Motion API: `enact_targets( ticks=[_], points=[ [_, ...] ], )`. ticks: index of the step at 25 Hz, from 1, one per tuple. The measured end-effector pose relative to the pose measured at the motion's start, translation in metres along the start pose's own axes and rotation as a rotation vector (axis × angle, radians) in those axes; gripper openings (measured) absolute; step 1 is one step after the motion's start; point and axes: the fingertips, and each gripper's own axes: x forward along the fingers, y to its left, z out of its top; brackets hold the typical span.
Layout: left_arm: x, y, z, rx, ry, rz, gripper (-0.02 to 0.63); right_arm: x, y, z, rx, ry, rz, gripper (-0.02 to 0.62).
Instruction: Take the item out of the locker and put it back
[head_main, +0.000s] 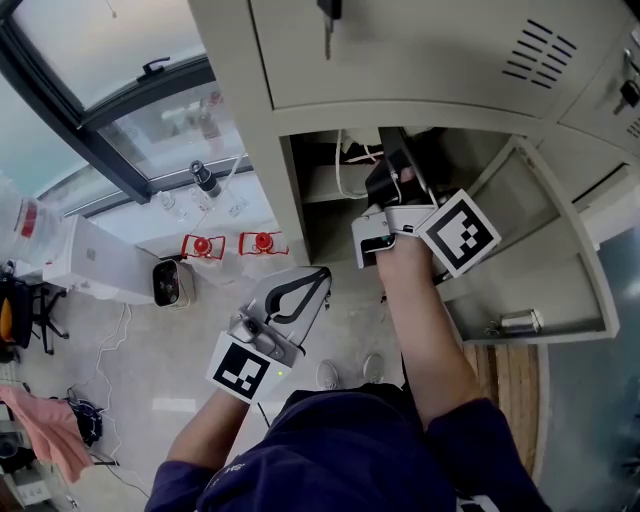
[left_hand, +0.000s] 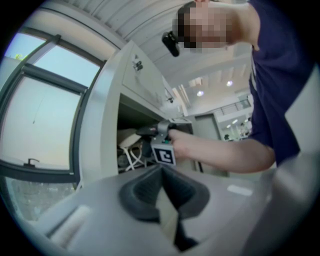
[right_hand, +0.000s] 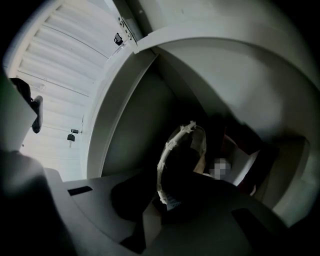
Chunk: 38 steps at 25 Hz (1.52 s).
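Right gripper view: clamps right fingers (right_hand: 125, 202) on the dark item (right_hand: 184, 167) in the locker (right_hand: 127, 130), left fingers (left_hand: 141, 192) together; risks dropping it from a shallow pinch.

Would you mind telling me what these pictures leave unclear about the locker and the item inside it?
- Dark item in the right gripper: in the right gripper view it is too dark to identify; only a pale looped edge shows.
- Same item, head view: mostly hidden by the gripper itself.
- Back of the locker: lost in shadow in both views.
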Motion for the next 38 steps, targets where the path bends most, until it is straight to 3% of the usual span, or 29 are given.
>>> enact_targets(
  ticks=[11, 27, 38],
  points=[
    [-0.011, -0.017, 0.0, 0.02, 0.02, -0.009, 0.003, -0.025, 0.022, 0.001, 0.019, -0.018, 0.054, 0.021],
    [-0.035, -0.038, 0.006, 0.016, -0.006, -0.033, 0.003, -0.083, 0.047, -0.013, -0.019, -0.022, 0.06, 0.02],
    [-0.039, -0.05, 0.011, 0.023, -0.018, -0.032, 0.004, -0.124, 0.053, -0.029, 0.035, -0.003, 0.067, 0.02]
  ],
)
